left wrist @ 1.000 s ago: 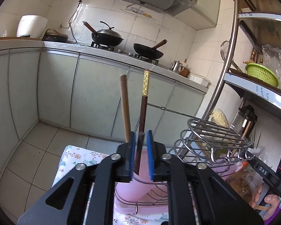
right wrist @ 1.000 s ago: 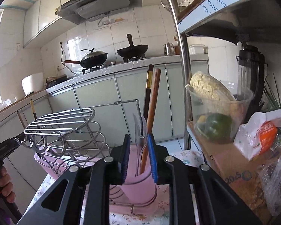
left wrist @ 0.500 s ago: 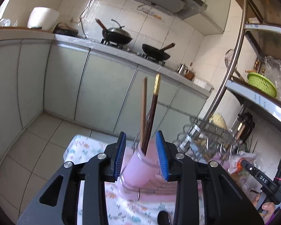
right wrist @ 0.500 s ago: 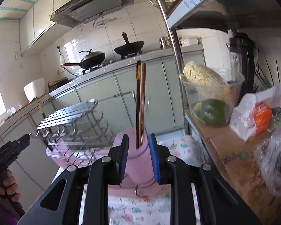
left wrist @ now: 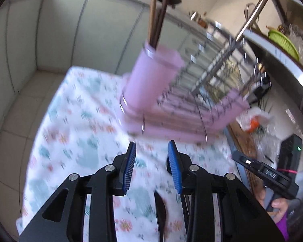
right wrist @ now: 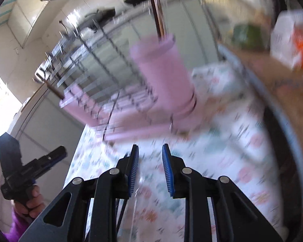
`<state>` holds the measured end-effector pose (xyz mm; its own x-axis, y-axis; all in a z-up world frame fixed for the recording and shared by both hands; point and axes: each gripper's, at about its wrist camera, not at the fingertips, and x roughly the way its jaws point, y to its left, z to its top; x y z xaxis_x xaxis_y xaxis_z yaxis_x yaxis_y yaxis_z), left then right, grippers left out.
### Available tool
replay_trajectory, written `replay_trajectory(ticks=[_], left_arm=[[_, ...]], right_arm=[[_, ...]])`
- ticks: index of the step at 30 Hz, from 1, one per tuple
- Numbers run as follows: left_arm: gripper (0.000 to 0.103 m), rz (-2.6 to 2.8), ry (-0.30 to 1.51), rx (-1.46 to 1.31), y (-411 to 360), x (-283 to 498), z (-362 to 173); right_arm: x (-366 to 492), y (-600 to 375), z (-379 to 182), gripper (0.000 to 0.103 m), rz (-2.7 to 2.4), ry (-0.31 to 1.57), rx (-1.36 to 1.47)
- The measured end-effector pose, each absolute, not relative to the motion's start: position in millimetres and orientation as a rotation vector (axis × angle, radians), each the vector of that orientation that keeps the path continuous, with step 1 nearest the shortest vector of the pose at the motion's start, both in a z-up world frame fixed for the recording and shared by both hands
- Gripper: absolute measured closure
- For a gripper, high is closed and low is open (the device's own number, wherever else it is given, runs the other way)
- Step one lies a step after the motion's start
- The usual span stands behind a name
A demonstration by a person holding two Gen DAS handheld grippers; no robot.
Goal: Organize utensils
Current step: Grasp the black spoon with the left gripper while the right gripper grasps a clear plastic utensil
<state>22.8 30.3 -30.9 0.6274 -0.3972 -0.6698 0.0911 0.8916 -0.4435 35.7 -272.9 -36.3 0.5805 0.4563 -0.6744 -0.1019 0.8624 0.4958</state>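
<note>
Left tool (left wrist: 151,151): released; its blue pads stand apart over the flowered cloth with nothing between them. The jaws have just been opening.

Right tool (right wrist: 149,148): released too, a narrower gap, also empty. Its jaws have just been opening, and no utensil lies between them.

Chopsticks (left wrist: 157,10): two of them, one pale wood and one dark with a gold band, stand upright in the pink holder (left wrist: 149,76), tips down, long axis near vertical with a slight lean.

Holder: fixed at the near corner of the pink-trayed wire dish rack (left wrist: 202,80), which stands on the table (left wrist: 74,133) under the floral cloth.

Key relation: the holder lies ahead of and above both tools in their views, well apart from the pads; from the left tool it sits nearly straight ahead, from the right tool slightly to the right. Neither hand looks clearly nearer.

Dark shape (left wrist: 160,211): a slim curved thing lies on the cloth below the left tool, its long axis running toward the camera; it may be a spoon or another utensil, but blur and the tool's frame hide too much to say.

Judgement: both chopsticks appear delivered, so the next grasp probably turns on what lies on the cloth beneath the tools.

Risk: the strong blur in the right view makes any fine placement reading unsafe.
</note>
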Motion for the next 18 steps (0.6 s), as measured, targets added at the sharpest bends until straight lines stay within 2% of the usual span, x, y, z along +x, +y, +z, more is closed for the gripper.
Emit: replay_trajectory(ticks=[5, 12, 15, 16, 18], left_arm=[[0.070, -0.311, 0.895, -0.388, 18.3, 17.3, -43.2], [0.070, -0.356, 0.990, -0.428, 10.2, 20.8, -53.2], [0.070, -0.382, 1.049, -0.449, 3.8, 27.1, -59.9], [0.070, -0.388, 1.075, -0.453, 0.1, 29.5, -63.1], [0.070, -0.399, 1.132, -0.462, -7.9, 35.5, -70.3]], right_arm=[[49.5, -258.8, -68.0, 0.079, 0.414, 1.049, 0.522], [65.3, -230.3, -96.2, 0.079, 0.410, 1.153, 0.460], [68.0, -221.8, -106.6, 0.087, 0.418, 1.177, 0.453], [66.8, -220.2, -107.5, 0.100, 0.416, 1.164, 0.439], [67.4, -222.7, -109.7, 0.100, 0.420, 1.160, 0.446]])
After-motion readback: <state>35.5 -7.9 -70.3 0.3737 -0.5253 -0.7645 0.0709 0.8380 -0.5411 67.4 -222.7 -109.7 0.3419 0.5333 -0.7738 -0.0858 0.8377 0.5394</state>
